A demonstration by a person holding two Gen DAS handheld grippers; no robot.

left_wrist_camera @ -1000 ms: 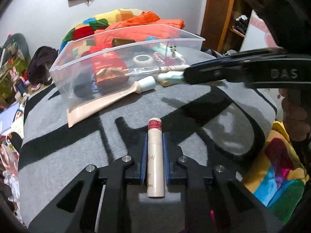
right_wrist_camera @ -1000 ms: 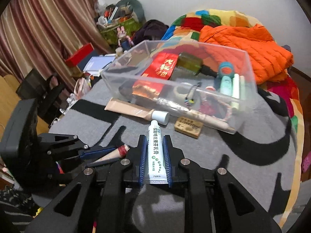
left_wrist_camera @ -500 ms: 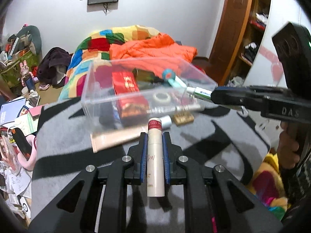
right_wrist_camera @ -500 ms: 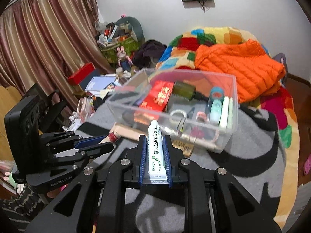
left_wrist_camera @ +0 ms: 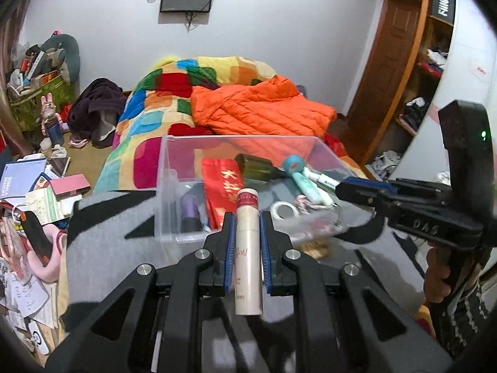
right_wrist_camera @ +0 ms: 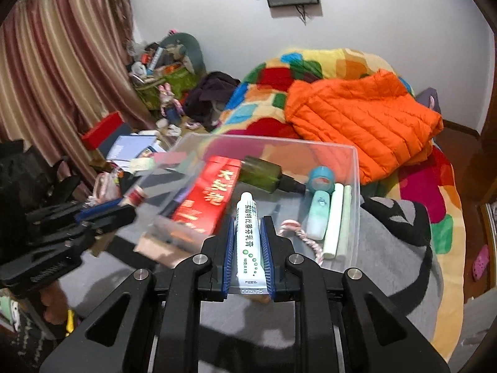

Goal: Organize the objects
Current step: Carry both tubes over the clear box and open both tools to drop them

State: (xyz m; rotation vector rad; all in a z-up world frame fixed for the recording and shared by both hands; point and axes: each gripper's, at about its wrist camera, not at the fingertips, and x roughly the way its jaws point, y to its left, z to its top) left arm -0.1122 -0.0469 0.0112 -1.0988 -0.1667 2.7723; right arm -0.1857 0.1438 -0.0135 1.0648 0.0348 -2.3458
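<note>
The left hand-held gripper (left_wrist_camera: 247, 242) pinches a beige tube (left_wrist_camera: 247, 255); the right hand-held gripper (right_wrist_camera: 247, 248) pinches a white ointment tube (right_wrist_camera: 248, 242), both before the clear box (right_wrist_camera: 351, 161).

1 clear bin (right_wrist_camera: 354, 168), 1 red packet (right_wrist_camera: 208, 195), 1 green bottle (right_wrist_camera: 261, 171), 2 held tubes: beige tube (left_wrist_camera: 247, 248), white tube (right_wrist_camera: 248, 236), 1 tape roll (left_wrist_camera: 281, 209).

Home bedroom: bed with patchwork quilt (left_wrist_camera: 161, 105), curtains (right_wrist_camera: 62, 71), wardrobe (left_wrist_camera: 403, 71).
</note>
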